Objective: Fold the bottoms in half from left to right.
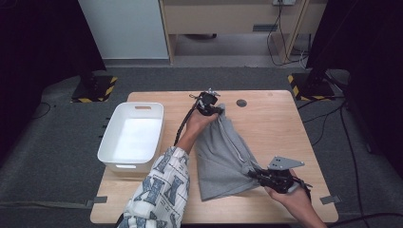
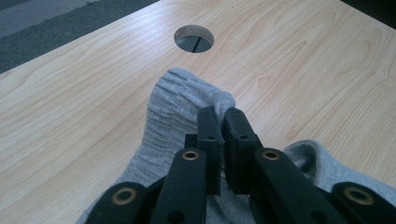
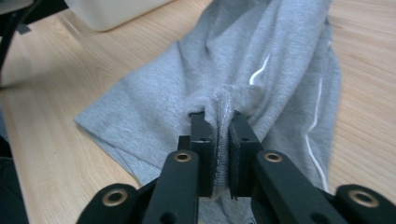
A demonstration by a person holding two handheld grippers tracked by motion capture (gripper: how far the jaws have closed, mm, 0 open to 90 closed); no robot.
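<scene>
A grey jersey garment (image 1: 221, 156) with white cords lies on the wooden table (image 1: 280, 128), stretched between my two grippers. My left gripper (image 1: 216, 110) is at the far end, near the table's round hole. In the left gripper view it (image 2: 220, 114) is shut on a ribbed edge of the garment (image 2: 173, 98), which bunches up in front of the jaws. My right gripper (image 1: 252, 173) is at the near right. In the right gripper view it (image 3: 219, 116) is shut on a pinched fold of the garment (image 3: 261, 42), with fabric showing between the pads.
A white plastic bin (image 1: 107, 142) stands on the table's left side; its corner (image 3: 112, 14) appears in the right gripper view. A round cable hole (image 1: 241, 102) (image 2: 194, 38) lies just beyond the left gripper. A patterned sleeve (image 1: 161, 190) crosses the near left.
</scene>
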